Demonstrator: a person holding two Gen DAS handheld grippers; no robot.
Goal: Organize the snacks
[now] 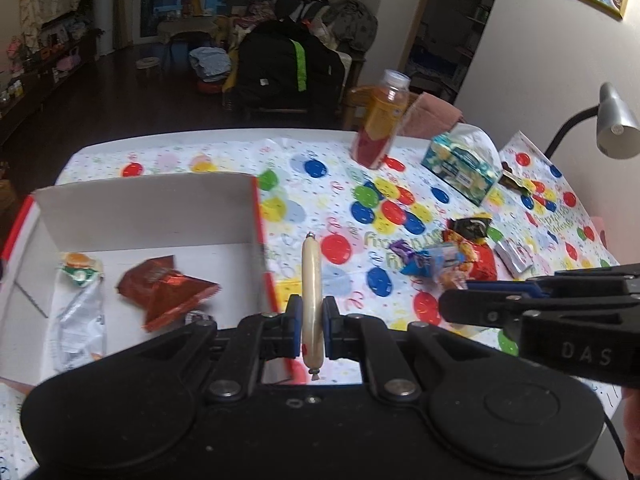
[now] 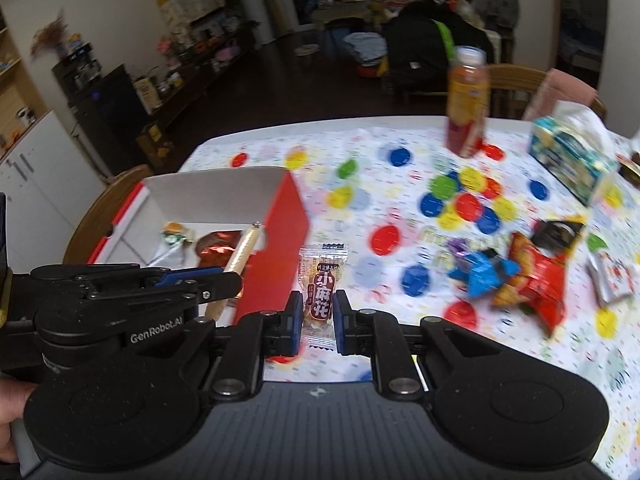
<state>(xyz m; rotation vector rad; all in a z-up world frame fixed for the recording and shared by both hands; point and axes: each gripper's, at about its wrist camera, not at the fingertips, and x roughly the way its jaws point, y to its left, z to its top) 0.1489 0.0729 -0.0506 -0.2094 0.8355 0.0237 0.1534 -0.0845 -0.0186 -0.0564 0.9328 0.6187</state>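
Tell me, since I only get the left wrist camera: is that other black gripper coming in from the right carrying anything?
Observer: Yes. The right gripper is shut on a small clear-wrapped snack packet with a brown label.
Operator: My left gripper holds a pale sausage stick beside the white cardboard box. Is that box white outside too?
Observer: No. The outer side wall that faces the right wrist camera is solid red.
Operator: Anything next to the box that I'm missing?
Observer: A curved wooden chair back stands beside the box at the table's edge.
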